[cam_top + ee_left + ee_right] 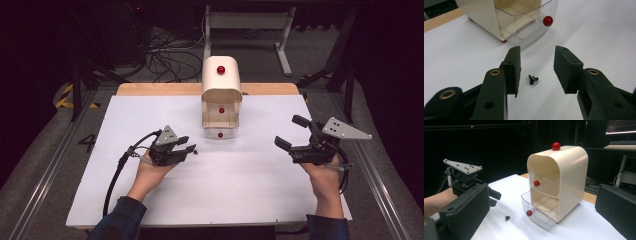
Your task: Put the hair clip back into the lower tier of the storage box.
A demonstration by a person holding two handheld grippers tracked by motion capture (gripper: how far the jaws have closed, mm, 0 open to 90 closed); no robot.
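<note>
Black screw [533, 79]: tiny winged part, lying on the white table [250, 190], between left gripper [536, 67] jaws
Handling: probably light, stiff; pinch its wings
Left gripper: half-open, empty
Right gripper [292, 134]: spread wide, empty
Cream drawer unit [559, 182]: bottom drawer [540, 211] pulled out

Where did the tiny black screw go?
The tiny black screw lies on the white table, between the left gripper jaws, just before the open bottom drawer.

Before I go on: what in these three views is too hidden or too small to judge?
- Small black part on the table: too small to identify in any view.
- Upper drawer: contents indistinct through the clear front, right gripper view.
- Cabinet back and far side: hidden by its own body.
</note>
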